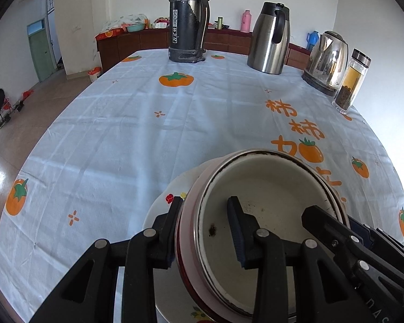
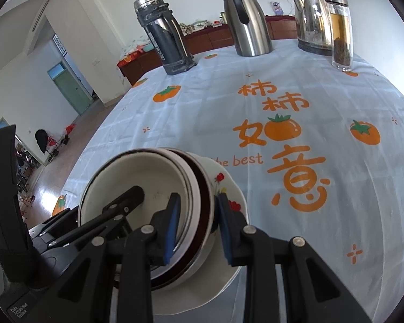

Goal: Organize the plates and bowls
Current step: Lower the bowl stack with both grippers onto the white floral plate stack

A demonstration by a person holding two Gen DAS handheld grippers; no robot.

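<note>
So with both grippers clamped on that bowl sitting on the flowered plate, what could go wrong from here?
1. The left gripper and right gripper each pinch only the wall of the bowl; pulling unevenly could twist it loose.
2. The bowl sits tilted on the flowered plate, so it might slide or knock the plate.
3. The plate seems to sit near the table's edge and could be pushed off.

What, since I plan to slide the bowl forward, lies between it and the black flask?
Only bare tablecloth with printed fruit; nothing stands between bowl and flask, as the left wrist view shows.
</note>
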